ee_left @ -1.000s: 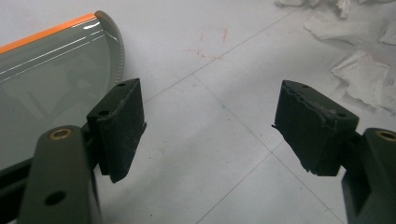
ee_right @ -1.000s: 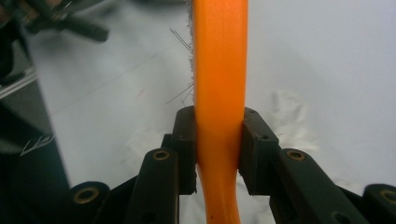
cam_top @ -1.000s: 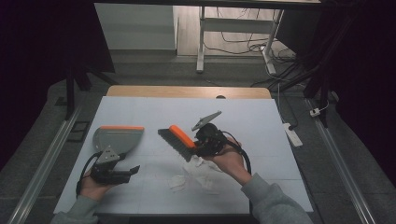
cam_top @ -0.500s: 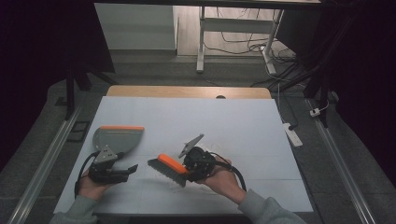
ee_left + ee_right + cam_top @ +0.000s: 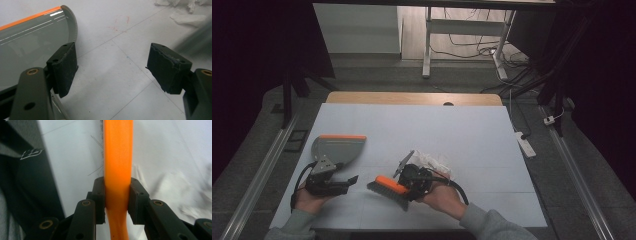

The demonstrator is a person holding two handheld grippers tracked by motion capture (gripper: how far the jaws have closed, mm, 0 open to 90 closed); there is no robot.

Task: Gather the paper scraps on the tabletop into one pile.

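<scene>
A grey dustpan (image 5: 338,148) with an orange front lip lies at the table's left; in the left gripper view the dustpan (image 5: 30,42) sits behind the left jaw. My left gripper (image 5: 351,180) (image 5: 112,65) rests just near of it, open, with bare table between the pads. My right gripper (image 5: 410,181) (image 5: 117,183) is shut on the orange handle of a hand brush (image 5: 387,187) (image 5: 117,157). The brush's grey bristles point down at the table near the front edge. Crumpled white scraps (image 5: 434,161) (image 5: 185,17) lie just beyond the right gripper.
The white table top (image 5: 472,130) ends in a wooden strip (image 5: 412,98) at the back. A power strip (image 5: 524,144) lies off the right edge. Metal rails (image 5: 262,170) run along both sides on the floor.
My right hand has carried the brush down and toward the near left, from above mid-table to low over the front. The white scraps now show behind it. The left hand kept still.
</scene>
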